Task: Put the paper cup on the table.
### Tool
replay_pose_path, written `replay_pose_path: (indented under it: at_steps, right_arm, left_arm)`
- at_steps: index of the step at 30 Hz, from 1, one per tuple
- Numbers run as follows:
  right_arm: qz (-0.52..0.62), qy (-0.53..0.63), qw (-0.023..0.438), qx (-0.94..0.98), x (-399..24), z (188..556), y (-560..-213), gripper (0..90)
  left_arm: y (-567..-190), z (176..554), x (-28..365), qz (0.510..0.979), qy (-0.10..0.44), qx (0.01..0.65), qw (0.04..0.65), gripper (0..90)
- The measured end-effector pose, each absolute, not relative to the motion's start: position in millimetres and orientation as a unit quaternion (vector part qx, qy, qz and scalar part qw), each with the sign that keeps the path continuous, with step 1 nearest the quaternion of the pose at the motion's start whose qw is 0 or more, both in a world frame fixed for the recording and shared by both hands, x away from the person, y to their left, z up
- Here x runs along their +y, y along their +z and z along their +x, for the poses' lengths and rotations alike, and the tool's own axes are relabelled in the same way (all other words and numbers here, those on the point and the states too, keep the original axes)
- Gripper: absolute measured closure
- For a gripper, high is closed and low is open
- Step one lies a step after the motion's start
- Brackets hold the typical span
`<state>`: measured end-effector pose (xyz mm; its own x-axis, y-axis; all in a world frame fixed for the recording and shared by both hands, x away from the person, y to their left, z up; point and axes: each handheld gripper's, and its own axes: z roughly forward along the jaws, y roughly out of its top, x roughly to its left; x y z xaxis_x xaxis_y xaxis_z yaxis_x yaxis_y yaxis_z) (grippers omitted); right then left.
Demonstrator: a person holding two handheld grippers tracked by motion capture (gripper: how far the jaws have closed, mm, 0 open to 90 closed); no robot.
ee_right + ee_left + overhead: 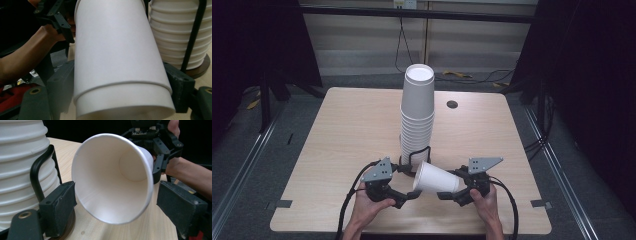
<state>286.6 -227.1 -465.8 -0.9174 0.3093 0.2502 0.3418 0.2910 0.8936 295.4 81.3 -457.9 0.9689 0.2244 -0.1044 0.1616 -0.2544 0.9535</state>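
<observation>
Paper cup lies on its side in the air just in front of the tall cup stack, which serves as the landmark here. Its long axis runs roughly level across the person's front: the closed base points toward the right gripper, the open mouth toward the left gripper.

The right gripper is clenched on the cup near its base; in the right gripper view its two black jaws press against the white wall from either side, with the stack standing just beyond in its black wire holder. The left gripper is released: in the left gripper view the cup's mouth faces straight into the camera and sits between the jaws, with a clear gap on both sides, so nothing is held there, though the readings would suggest a narrower opening than the picture gives.

Judged from this, the coming move turns on the mouth's rim facing the left gripper, which is the nearer one to that end. The stack stands on the wooden surface directly behind the cup, closer to the left gripper's side.
</observation>
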Motion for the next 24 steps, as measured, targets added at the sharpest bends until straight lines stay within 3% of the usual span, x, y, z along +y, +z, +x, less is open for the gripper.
replay_pose_path:
  at_steps: [7, 11, 24]
  right_arm:
    - [-0.192, -0.563, 0.019, -0.804, -225.9, 285.2, -467.8, 22.7]
    - [-0.186, -0.562, 0.018, -0.806, -224.8, 285.4, -466.7, 22.7]
    - [-0.17, -0.554, 0.019, -0.815, -218.0, 287.4, -462.5, 22.7]
  left_arm:
    - [-461.0, 302.3, 74.8, 0.789, 0.01, 0.119, 0.602, 12.3]
    - [-461.5, 306.6, 69.0, 0.794, 0.008, 0.124, 0.595, 0.0]
    - [-460.5, 310.4, 56.7, 0.798, -0.016, 0.101, 0.594, 2.1]
